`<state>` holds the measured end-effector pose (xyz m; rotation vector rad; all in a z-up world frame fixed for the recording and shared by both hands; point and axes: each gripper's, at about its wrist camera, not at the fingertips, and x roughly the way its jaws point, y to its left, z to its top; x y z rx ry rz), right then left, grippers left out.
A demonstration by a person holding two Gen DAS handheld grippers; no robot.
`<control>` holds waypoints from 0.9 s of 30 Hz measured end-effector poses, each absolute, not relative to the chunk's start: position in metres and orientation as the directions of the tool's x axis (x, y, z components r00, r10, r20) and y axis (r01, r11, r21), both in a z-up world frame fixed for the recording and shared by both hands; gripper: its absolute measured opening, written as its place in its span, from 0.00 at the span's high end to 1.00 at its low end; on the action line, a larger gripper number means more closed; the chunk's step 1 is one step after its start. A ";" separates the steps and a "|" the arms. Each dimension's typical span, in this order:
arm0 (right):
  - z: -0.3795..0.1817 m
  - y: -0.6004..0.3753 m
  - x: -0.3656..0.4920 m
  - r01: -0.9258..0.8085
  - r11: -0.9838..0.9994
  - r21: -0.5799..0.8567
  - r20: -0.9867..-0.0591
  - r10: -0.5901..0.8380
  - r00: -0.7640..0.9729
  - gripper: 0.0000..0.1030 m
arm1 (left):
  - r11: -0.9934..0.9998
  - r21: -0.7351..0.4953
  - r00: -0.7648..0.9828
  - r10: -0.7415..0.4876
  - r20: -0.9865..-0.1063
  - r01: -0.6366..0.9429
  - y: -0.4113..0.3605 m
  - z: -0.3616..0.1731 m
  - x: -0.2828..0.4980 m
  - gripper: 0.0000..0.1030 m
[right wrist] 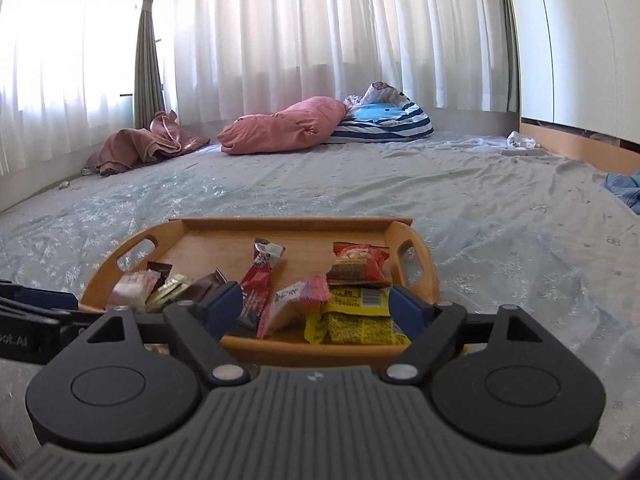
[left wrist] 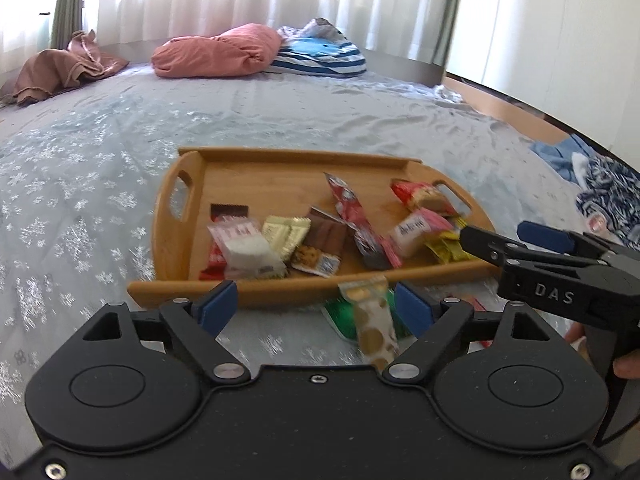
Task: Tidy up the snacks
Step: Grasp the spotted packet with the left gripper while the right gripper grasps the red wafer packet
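A wooden tray (left wrist: 256, 176) with handles lies on the bed and holds several wrapped snacks; it also shows in the right wrist view (right wrist: 224, 236). My left gripper (left wrist: 316, 306) is open just before the tray's near rim. A white packet with gold dots (left wrist: 374, 328) and a green packet (left wrist: 340, 316) lie on the sheet between its fingers, untouched as far as I can see. My right gripper (right wrist: 316, 306) is open above the tray's near right part, over a yellow packet (right wrist: 352, 320) and a pink-and-white packet (right wrist: 296, 300). It also shows in the left wrist view (left wrist: 496, 236).
The bed has a pale blue snowflake sheet (left wrist: 100, 184). A pink pillow (left wrist: 216, 52), a striped blue pillow (left wrist: 320, 56) and a brown cloth (left wrist: 60, 68) lie at the far end. Blue clothes (left wrist: 600, 184) lie at the right edge. Curtains hang behind.
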<state>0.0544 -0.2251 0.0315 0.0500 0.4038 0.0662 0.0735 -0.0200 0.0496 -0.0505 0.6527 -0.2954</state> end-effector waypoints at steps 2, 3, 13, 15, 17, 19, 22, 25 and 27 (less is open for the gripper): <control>0.029 -0.226 0.050 -0.050 0.997 0.056 -0.391 0.068 0.918 0.12 | 0.955 -0.142 0.748 -0.292 -0.595 0.260 -0.022 0.047 0.069 0.17; 0.028 -0.227 0.048 -0.049 0.997 0.054 -0.392 0.066 0.917 0.11 | 0.955 -0.144 0.746 -0.293 -0.598 0.260 -0.023 0.046 0.068 0.17; 0.013 -0.232 0.028 -0.024 1.000 -0.001 -0.393 0.022 0.919 0.02 | 0.944 -0.156 0.743 -0.324 -0.586 0.289 -0.030 0.038 0.058 0.13; 0.009 -0.232 0.024 -0.022 1.000 -0.017 -0.394 0.013 0.919 0.00 | 0.946 -0.148 0.742 -0.320 -0.589 0.290 -0.034 0.037 0.058 0.13; 0.007 -0.231 0.022 -0.018 0.999 -0.035 -0.393 0.003 0.919 0.00 | 0.944 -0.150 0.739 -0.323 -0.591 0.293 -0.037 0.035 0.059 0.13; 0.004 -0.230 0.019 -0.018 0.998 -0.054 -0.393 -0.004 0.919 0.00 | 0.943 -0.155 0.735 -0.328 -0.594 0.295 -0.040 0.034 0.060 0.14; 0.000 -0.226 0.015 -0.027 0.996 -0.080 -0.392 -0.007 0.920 0.00 | 0.941 -0.167 0.729 -0.333 -0.598 0.293 -0.042 0.032 0.061 0.34; -0.003 -0.222 0.014 -0.044 0.994 -0.102 -0.400 0.000 0.916 0.00 | 0.943 -0.166 0.723 -0.327 -0.608 0.287 -0.046 0.030 0.063 0.53; -0.006 -0.219 0.013 -0.065 0.993 -0.099 -0.412 0.019 0.911 0.00 | 0.944 -0.164 0.720 -0.326 -0.613 0.288 -0.049 0.029 0.063 0.62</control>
